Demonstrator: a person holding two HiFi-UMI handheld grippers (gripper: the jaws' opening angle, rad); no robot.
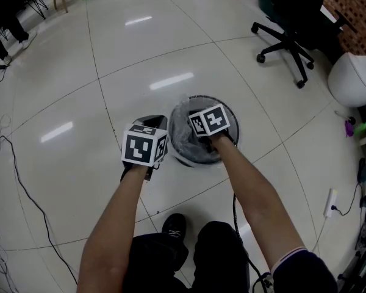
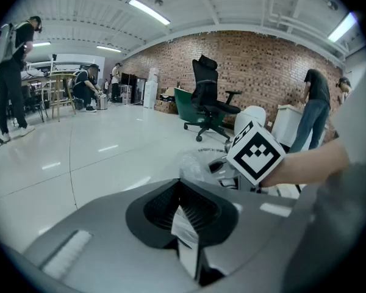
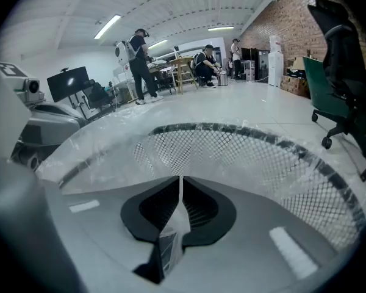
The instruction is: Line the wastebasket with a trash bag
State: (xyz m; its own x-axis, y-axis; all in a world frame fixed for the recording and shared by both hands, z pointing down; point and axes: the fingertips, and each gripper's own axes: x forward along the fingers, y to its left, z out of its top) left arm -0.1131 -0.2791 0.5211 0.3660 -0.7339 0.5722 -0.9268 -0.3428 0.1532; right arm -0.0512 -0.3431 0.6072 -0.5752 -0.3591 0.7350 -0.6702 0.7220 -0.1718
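Note:
The round black mesh wastebasket point(image 1: 227, 112) stands on the floor with a clear trash bag point(image 1: 182, 116) draped in it and over its rim. My right gripper point(image 1: 202, 127) hangs over the basket's near side, shut on a fold of the bag film point(image 3: 171, 240); beyond it are the mesh wall point(image 3: 232, 157) and the film-covered rim. My left gripper point(image 1: 155, 123) sits just left of the basket, shut on a strip of the bag point(image 2: 184, 227). The left gripper view shows the lined wastebasket point(image 2: 198, 163) and my right gripper's marker cube point(image 2: 256, 152) ahead.
A black office chair point(image 1: 293, 35) stands at the far right, beside a white rounded bin point(image 1: 354, 78). Cables point(image 1: 24, 188) trail across the floor on the left. Several people stand at tables point(image 3: 183, 66) far off. My shoe point(image 1: 174, 224) is near the basket.

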